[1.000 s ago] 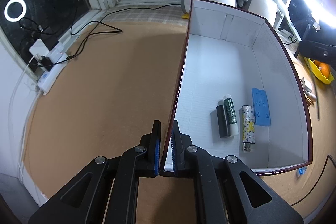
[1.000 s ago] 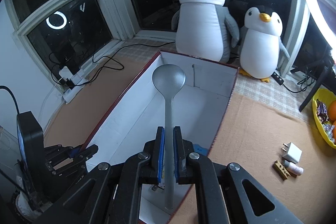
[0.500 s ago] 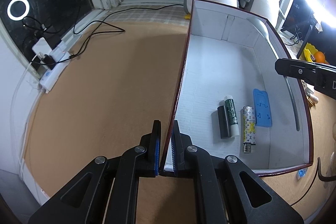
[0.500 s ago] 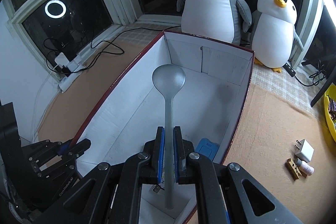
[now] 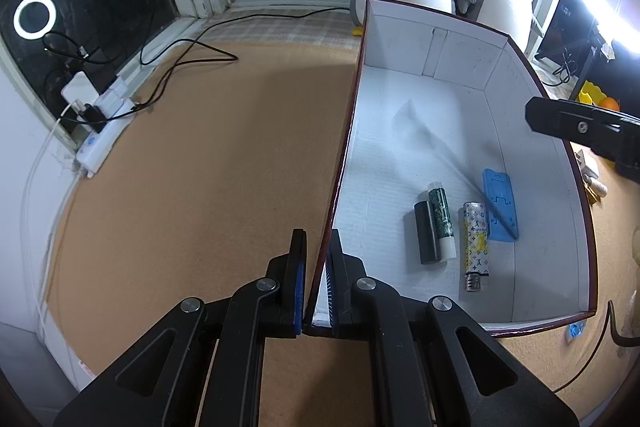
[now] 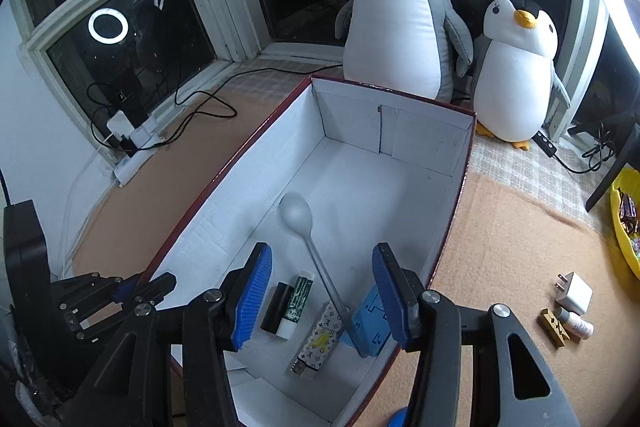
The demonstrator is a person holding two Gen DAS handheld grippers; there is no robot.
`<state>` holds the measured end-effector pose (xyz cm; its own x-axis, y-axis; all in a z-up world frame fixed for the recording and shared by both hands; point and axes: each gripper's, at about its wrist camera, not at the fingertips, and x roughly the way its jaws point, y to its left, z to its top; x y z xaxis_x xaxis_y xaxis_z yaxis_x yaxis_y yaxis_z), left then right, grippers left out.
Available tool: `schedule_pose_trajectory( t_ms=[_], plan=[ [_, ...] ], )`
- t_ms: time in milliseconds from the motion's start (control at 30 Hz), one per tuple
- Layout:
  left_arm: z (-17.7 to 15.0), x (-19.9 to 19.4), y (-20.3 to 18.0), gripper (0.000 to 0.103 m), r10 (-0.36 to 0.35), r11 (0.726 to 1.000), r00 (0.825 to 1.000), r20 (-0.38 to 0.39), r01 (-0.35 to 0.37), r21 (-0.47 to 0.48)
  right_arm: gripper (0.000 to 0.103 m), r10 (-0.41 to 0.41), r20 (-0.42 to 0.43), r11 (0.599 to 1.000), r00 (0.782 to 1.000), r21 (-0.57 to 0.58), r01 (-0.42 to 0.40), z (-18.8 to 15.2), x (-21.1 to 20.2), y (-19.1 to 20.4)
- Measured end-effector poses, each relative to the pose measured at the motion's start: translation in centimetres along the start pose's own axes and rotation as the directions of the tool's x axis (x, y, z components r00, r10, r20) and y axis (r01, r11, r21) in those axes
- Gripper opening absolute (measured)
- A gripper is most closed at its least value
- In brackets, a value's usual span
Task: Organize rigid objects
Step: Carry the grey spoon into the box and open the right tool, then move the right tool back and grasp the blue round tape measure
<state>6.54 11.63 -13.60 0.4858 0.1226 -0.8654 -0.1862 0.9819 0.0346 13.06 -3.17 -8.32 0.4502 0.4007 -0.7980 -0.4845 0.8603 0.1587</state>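
spoon (image 5: 448,151) motion-blurred in left view; yellow tray (image 6: 626,223) cut by edge.

Both the left gripper (image 5: 317,281) and the right gripper (image 6: 322,293) are matte black plastic linkages with round silver screws and ribbed blue pads (image 6: 253,301) lining their fingers.

Colours in and around the box

The box (image 6: 256,131) is white inside with a dark red rim; past the black, blue-padded right tool (image 6: 322,291) lie a grey spoon (image 6: 298,219), a blue holder (image 6: 370,327), a monogram-patterned lighter (image 6: 320,341), a green-and-white tube (image 6: 295,301) and a black tube (image 6: 275,307). The worktop (image 5: 180,167) is tan.
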Motion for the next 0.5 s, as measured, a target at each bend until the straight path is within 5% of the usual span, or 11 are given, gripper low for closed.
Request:
schedule_pose_trajectory(
  t_ms=[500],
  plan=[
    [0.1,0.2,0.0,0.008,-0.006,1.0,1.0,-0.001,0.006,0.018,0.049,-0.015,0.055,0.996,0.998,0.088,0.01,-2.8,-5.3,-5.0]
  ],
)
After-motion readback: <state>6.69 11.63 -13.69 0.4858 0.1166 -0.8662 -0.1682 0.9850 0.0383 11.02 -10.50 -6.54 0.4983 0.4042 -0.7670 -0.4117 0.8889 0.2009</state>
